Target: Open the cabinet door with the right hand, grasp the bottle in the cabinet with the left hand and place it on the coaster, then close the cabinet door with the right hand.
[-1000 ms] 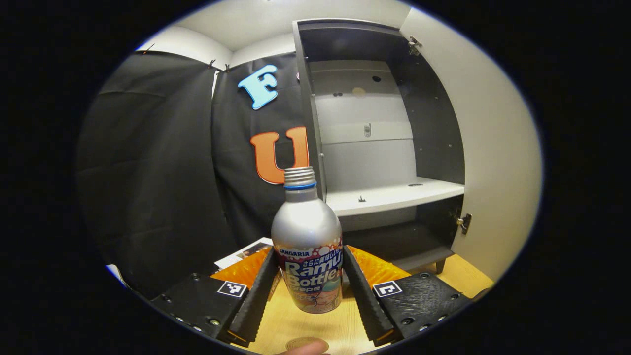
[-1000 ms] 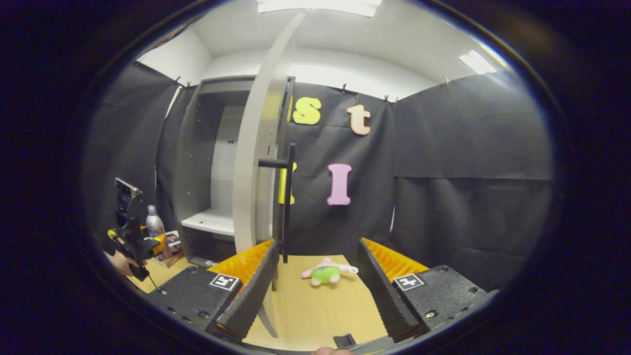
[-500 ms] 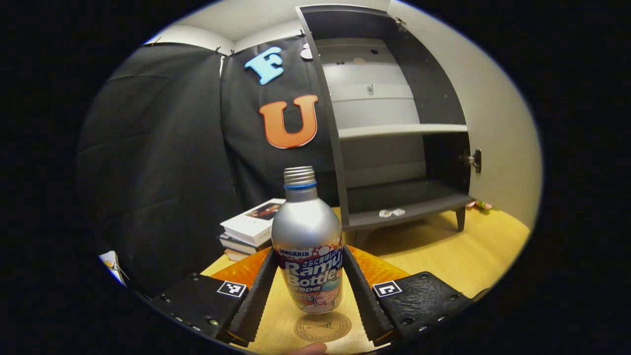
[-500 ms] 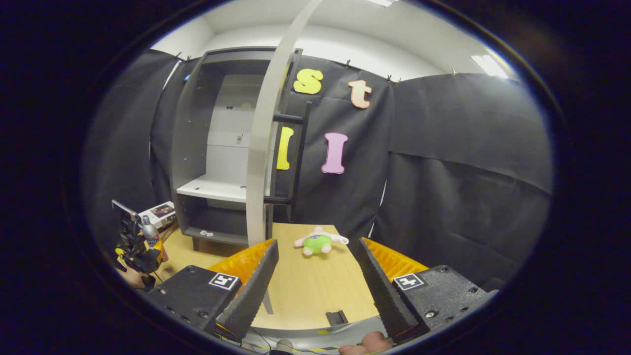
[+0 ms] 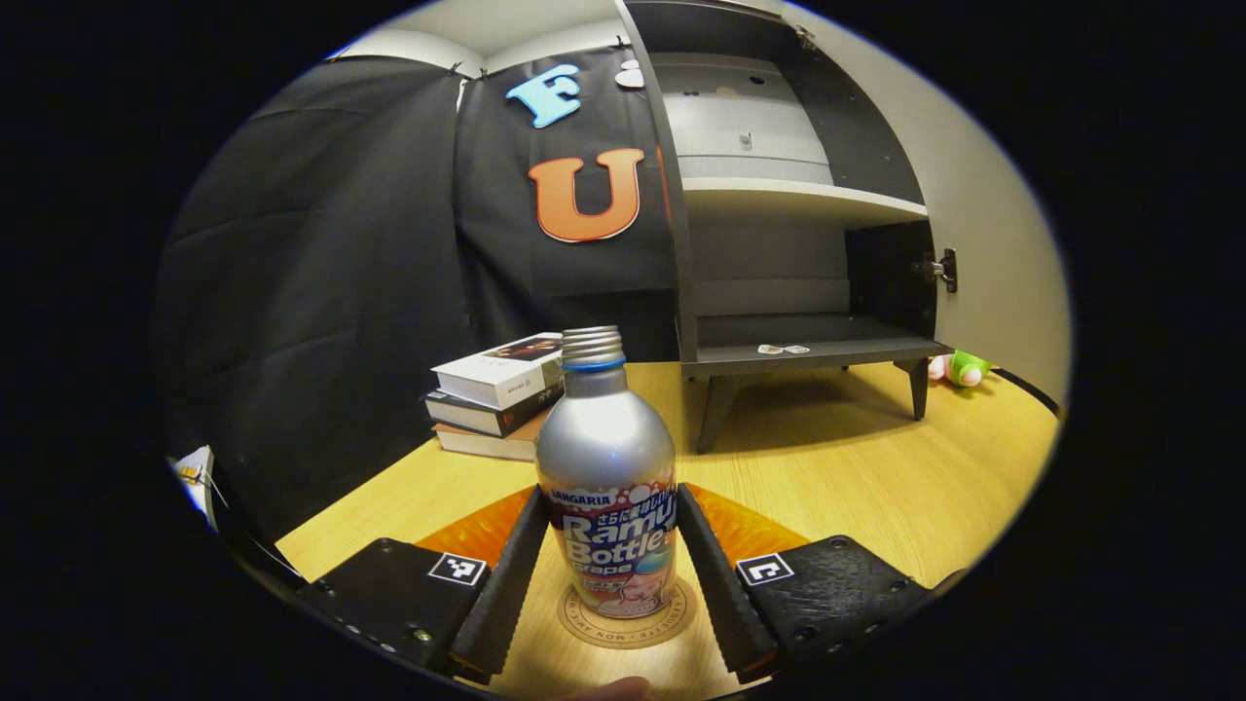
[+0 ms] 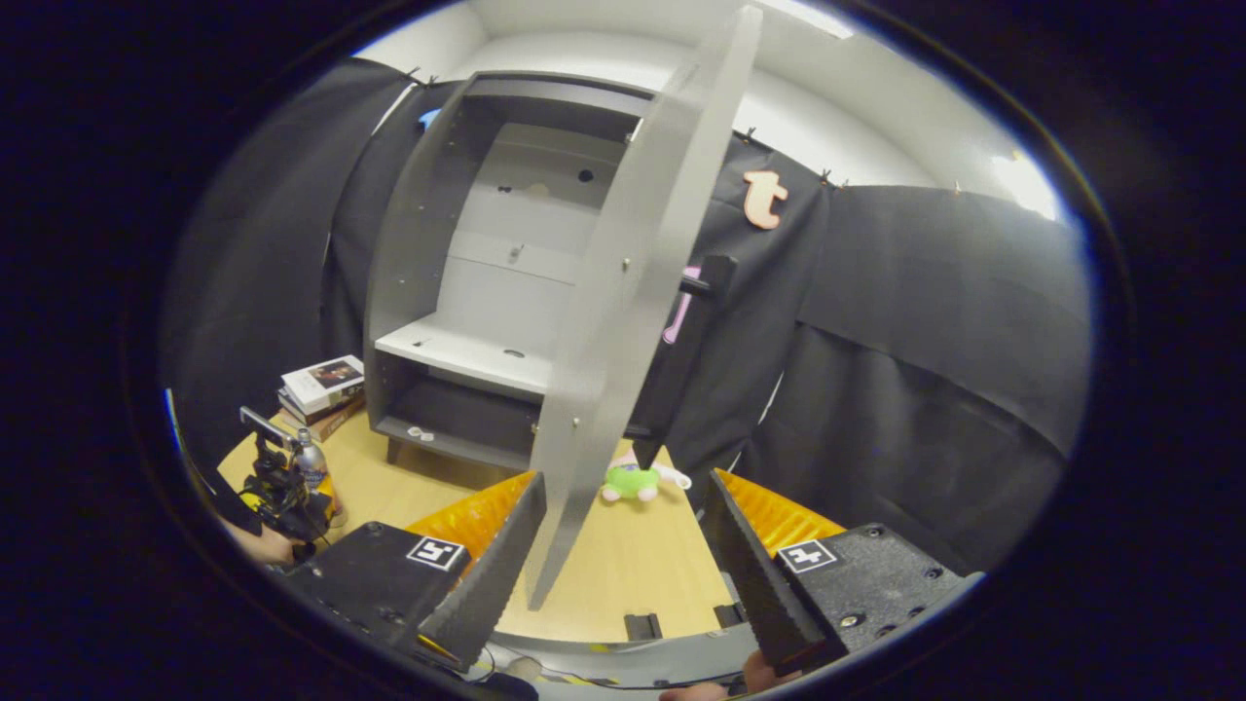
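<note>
In the left gripper view, the left gripper (image 5: 605,574) clamps the silver drink bottle (image 5: 605,487) upright on the round coaster (image 5: 628,615), with bare tabletop (image 5: 837,487) ahead. In the right gripper view, the right gripper (image 6: 623,565) gapes empty, the open cabinet door (image 6: 633,292)'s lower edge between its fingers.

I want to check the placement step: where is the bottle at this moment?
In the left gripper view the bottle stands low in the middle on the coaster, between the left gripper fingers, with the books behind it.
</note>
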### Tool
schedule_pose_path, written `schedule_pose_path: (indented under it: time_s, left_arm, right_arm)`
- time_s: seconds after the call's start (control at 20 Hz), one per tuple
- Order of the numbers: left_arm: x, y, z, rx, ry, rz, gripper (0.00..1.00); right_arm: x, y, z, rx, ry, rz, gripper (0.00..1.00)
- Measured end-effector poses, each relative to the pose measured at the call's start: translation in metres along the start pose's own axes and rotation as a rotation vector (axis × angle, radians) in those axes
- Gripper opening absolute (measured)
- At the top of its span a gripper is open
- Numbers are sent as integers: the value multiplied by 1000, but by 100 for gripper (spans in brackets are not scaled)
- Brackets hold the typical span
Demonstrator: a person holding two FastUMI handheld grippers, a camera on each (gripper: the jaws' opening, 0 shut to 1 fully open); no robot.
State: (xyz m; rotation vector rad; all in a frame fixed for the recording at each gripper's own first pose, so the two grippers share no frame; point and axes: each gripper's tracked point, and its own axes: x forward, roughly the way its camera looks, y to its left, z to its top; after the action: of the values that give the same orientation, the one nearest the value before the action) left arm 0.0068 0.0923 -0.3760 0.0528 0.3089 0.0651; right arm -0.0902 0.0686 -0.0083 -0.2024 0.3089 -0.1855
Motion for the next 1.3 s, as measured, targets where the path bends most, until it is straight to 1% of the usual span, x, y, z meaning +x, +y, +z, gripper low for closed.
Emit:
schedule_pose_path:
  time_s: [0.1, 0.15, 0.25, 0.55, 0.6, 0.7, 0.8, 0.85, 0.9, 1.0, 1.05, 1.15, 1.2, 1.3]
  left_arm:
    - [-5, -2, -3, 9, -6, 0, 80]
    - [-5, -1, -8, 5, 3, 1, 80]
    - [-8, -3, -17, -10, 31, -3, 81]
    - [-9, -1, -17, -21, 34, 17, 87]
    - [-9, -1, -16, -14, 32, 19, 87]
    - [-13, -3, -11, -9, 19, 22, 92]
    - [-18, -4, -7, -4, 11, 24, 93]
    - [-22, -3, -6, 2, 9, 27, 94]
    - [-29, 1, -4, 8, 6, 46, 96]
    - [-43, 2, -1, -4, 2, 44, 97]
    - [-52, 5, -1, -6, 7, 47, 97]
    - [-73, 10, -6, 9, 36, 56, 97]
    - [-82, 15, -3, 24, 34, 66, 97]
    - [-97, 17, 4, 29, 43, 58, 96]
  right_arm:
    - [2, 10, 7, -4, -12, 36, 100]
    - [3, 14, 10, 19, -21, 59, 100]
    - [6, 13, 14, 36, -26, 62, 100]
    - [12, 8, 1, 43, -8, 67, 100]
    - [12, 9, 1, 39, -10, 78, 100]
    - [12, 10, 0, 23, -12, 95, 100]
    - [12, 17, -2, 0, -16, 112, 100]
    - [13, 19, -5, -11, -20, 125, 100]
    - [13, 23, -7, -21, -21, 142, 100]
    - [15, 37, -11, -54, -19, 183, 100]
    - [19, 44, -12, -79, -25, 188, 100]
    - [20, 43, -14, -129, -46, 165, 100]
    - [21, 44, -14, -129, -56, 164, 100]
    - [20, 43, -14, -108, -66, 160, 100]
